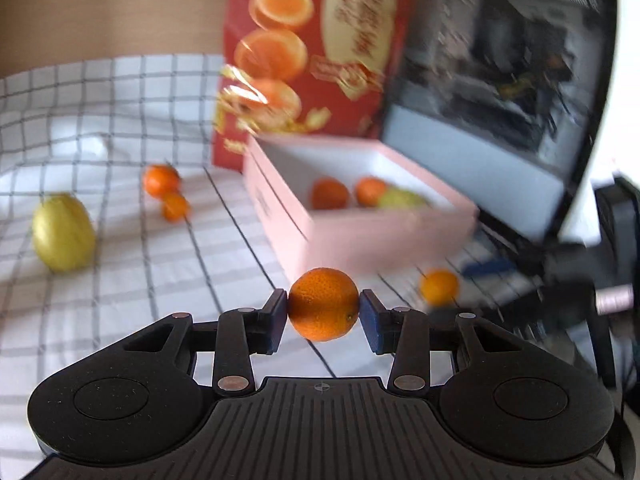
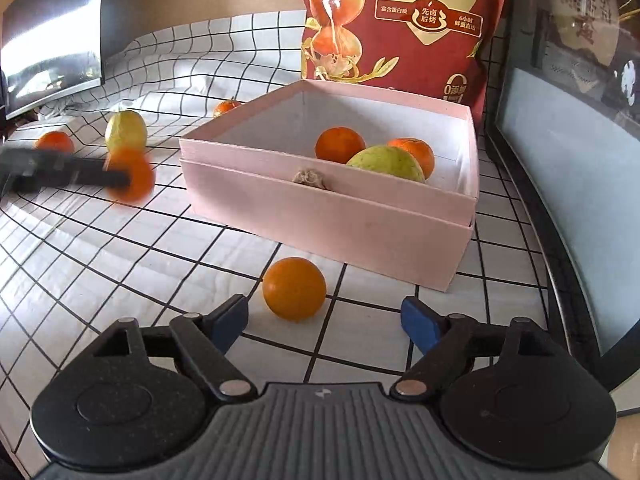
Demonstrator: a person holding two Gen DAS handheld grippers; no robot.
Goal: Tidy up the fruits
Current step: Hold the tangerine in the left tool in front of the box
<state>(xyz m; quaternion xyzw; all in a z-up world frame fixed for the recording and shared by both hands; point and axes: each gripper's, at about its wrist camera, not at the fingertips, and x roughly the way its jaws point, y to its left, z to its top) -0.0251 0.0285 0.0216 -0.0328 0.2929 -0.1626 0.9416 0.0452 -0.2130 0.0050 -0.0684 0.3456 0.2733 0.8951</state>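
Note:
My left gripper (image 1: 323, 307) is shut on a small mandarin (image 1: 323, 304), held above the checked cloth in front of the pink box (image 1: 360, 236). The right wrist view shows the same gripper (image 2: 128, 178) and mandarin (image 2: 130, 176) blurred at the left. The pink box (image 2: 328, 216) holds two mandarins (image 2: 340, 145) and a green-yellow fruit (image 2: 386, 163). My right gripper (image 2: 325, 322) stands open above the cloth, with a loose orange (image 2: 294, 289) just ahead of its fingertips, nearer the left one and not touched. That orange (image 1: 439, 287) lies right of the box corner in the left wrist view.
A yellow-green fruit (image 1: 63, 238) and two mandarins (image 1: 160, 180) lie on the cloth to the left. A red printed bag (image 2: 404, 20) stands behind the box. A dark monitor (image 2: 568, 152) borders the right side, another screen (image 2: 52, 40) the far left.

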